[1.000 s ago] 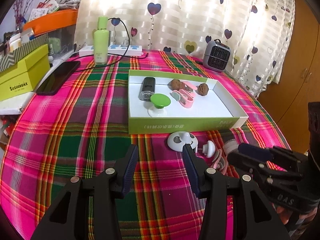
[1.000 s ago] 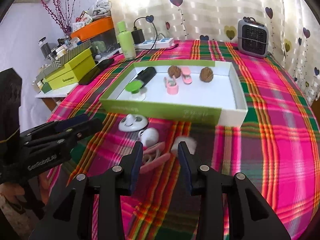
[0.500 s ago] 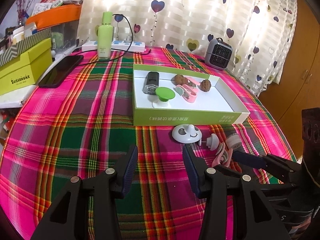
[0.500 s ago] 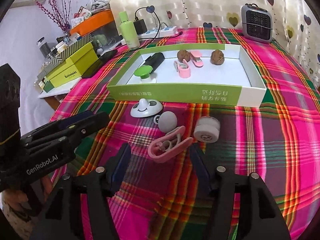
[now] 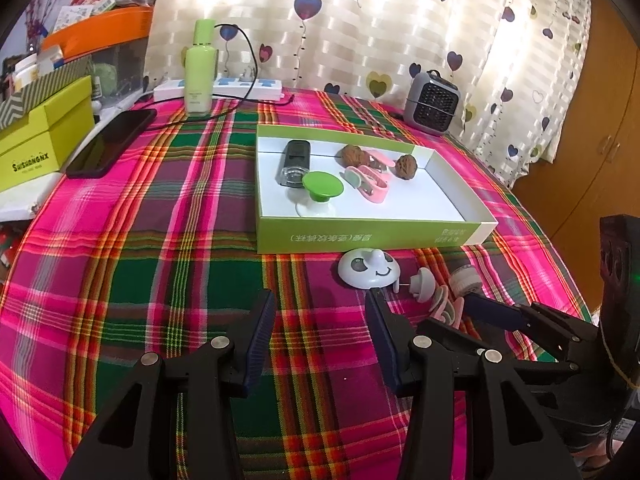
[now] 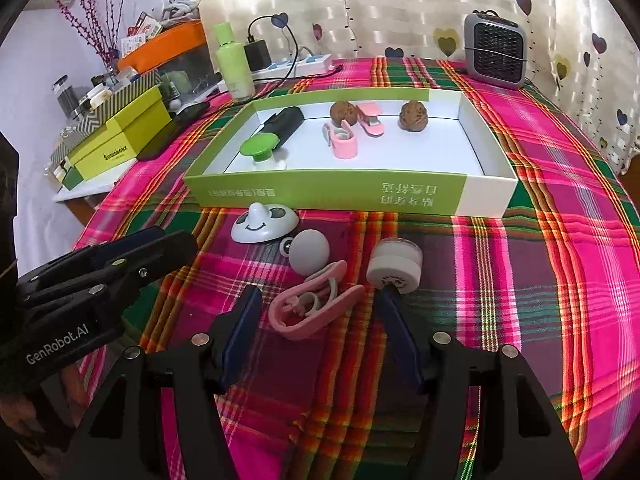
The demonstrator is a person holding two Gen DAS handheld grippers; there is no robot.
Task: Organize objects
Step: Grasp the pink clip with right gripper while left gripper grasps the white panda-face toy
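The right gripper (image 6: 316, 306) stands wide open over the plaid tablecloth (image 6: 520, 280), its jaws either side of a pink clip (image 6: 312, 308) without touching it. A white roller (image 6: 394, 266) and a grey knob (image 6: 309, 251) lie just beyond, near the green tray (image 6: 328, 194). The left gripper (image 5: 320, 320), partly open, holds nothing, near a panda-faced hook (image 5: 368, 268).

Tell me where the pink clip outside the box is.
In the right wrist view, the pink clip lies on the tablecloth between the open right gripper fingers, just below the grey knob.
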